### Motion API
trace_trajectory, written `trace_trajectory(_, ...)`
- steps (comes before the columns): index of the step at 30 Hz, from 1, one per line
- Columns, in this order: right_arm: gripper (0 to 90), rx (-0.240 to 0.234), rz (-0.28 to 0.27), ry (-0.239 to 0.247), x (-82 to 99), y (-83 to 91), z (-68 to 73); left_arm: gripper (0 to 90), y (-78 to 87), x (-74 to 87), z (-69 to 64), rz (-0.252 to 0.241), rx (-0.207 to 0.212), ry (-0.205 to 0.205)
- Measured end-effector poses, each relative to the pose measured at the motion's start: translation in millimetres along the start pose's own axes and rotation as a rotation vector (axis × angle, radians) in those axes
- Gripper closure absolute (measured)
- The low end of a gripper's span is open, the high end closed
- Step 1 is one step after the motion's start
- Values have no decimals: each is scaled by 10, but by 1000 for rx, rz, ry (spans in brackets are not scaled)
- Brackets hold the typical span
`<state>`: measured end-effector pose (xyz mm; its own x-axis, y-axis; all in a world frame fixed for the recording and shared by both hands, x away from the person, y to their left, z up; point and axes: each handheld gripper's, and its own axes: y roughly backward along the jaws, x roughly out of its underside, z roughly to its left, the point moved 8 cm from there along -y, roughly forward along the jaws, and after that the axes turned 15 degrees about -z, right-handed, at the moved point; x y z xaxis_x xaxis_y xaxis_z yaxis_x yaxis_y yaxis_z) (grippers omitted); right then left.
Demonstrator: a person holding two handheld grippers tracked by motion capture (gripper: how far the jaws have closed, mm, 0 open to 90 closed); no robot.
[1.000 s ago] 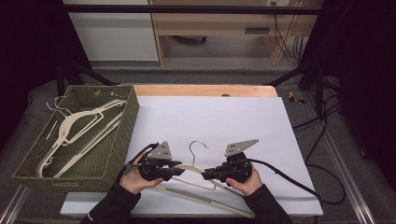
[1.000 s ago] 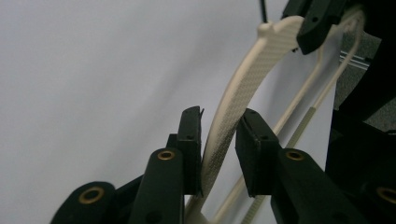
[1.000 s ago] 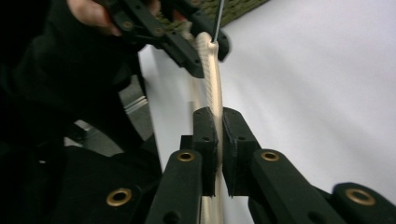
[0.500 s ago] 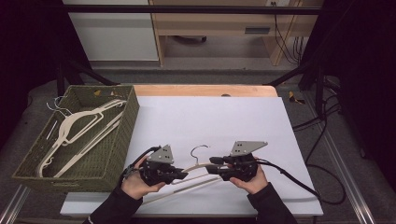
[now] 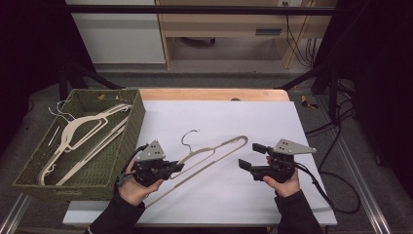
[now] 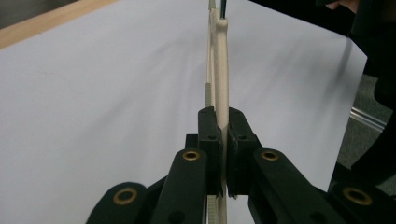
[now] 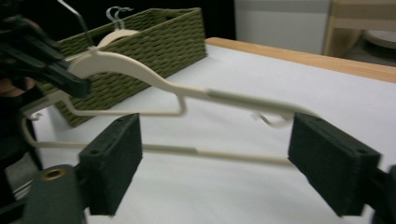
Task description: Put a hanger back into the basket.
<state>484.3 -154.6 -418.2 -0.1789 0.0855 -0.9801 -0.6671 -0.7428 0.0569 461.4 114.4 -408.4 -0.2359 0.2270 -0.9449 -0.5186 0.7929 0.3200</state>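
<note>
A cream plastic hanger with a wire hook slants over the white table sheet. My left gripper is shut on its left arm; in the left gripper view the pads pinch the hanger edge-on. My right gripper is just off the hanger's right end. Its jaws have just been opening and now stand wide with nothing pressed between them. In the right gripper view the hanger hangs beyond the open pads, with the left gripper on its far end.
A green woven basket at the table's left holds other cream hangers. The white sheet spreads to a wooden edge at the back. Cables trail off the right side.
The right gripper has let go of the hanger, opened wide and drawn off to the right. The left gripper keeps its hold, and the hanger has swung up at an angle.
</note>
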Motion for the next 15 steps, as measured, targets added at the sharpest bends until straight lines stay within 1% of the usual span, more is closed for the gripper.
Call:
trace_trajectory(3,92,60,-5,3,5,65,-111,865,93,-88,76,-25,-30,7)
trace_trajectory(6,64,99,-19,2,-11,125,-182,865,227,-200,154,-65,-64,19)
trace_trajectory(9,48,130,-29,-3,-20,178,-228,865,369,-319,230,-100,-88,16)
trace_trajectory(12,42,147,-30,1,-14,203,-267,865,505,-463,294,-127,-108,1)
trace_trajectory(14,41,146,-27,-4,-7,206,-272,865,586,-570,343,-146,-119,-8)
trace_trajectory(15,39,150,-25,-8,-4,208,-272,865,628,-616,376,-147,-123,-17)
